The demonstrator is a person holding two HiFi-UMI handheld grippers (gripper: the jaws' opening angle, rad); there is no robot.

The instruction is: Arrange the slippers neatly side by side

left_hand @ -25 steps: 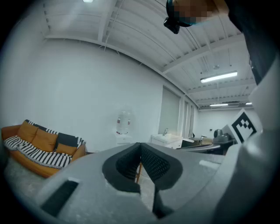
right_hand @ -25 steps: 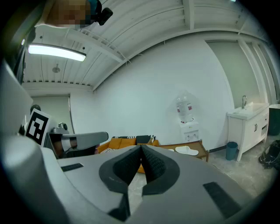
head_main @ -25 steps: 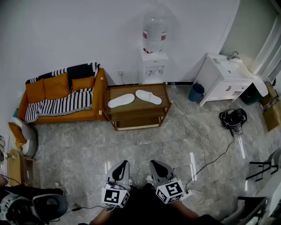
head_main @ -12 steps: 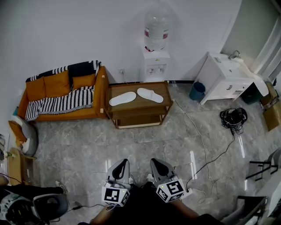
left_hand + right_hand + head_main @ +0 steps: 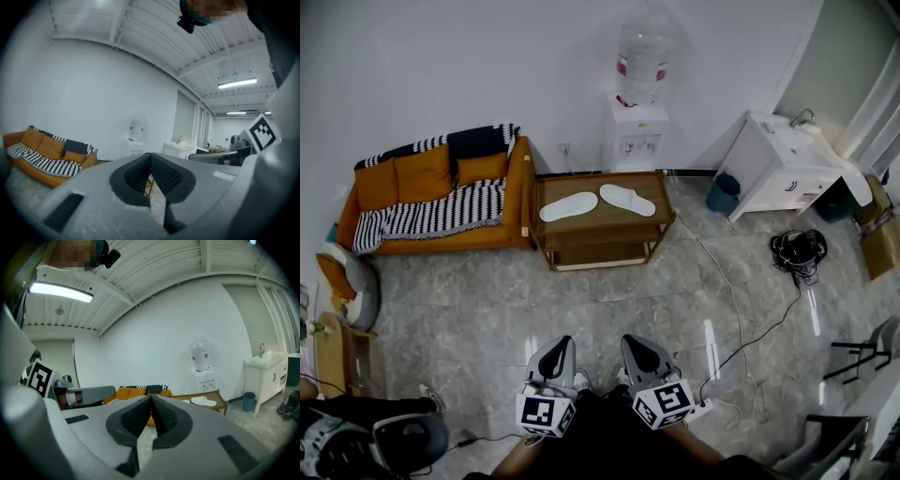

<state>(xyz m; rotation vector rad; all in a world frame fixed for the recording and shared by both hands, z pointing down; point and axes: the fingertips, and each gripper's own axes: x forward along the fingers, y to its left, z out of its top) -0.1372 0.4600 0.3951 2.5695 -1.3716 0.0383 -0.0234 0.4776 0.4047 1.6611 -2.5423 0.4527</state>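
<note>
Two white slippers lie on a low wooden table (image 5: 600,231) by the far wall. The left slipper (image 5: 568,206) and the right slipper (image 5: 628,200) are angled apart, their near ends close together. My left gripper (image 5: 560,348) and right gripper (image 5: 633,345) are held close to my body, far from the table, both shut with nothing between the jaws. In the right gripper view, one slipper (image 5: 204,400) shows on the table beyond the closed right gripper (image 5: 151,398). The left gripper view shows the closed left gripper (image 5: 150,156) and no slippers.
An orange sofa (image 5: 431,202) with a striped throw stands left of the table. A water dispenser (image 5: 639,112) is behind it, a white sink cabinet (image 5: 783,169) and a blue bin (image 5: 721,195) to the right. Cables (image 5: 797,255) trail over the grey tiled floor.
The table, sofa and dispenser have shifted slightly up and right in the head view as I move forward. Both grippers stay shut and held together.
</note>
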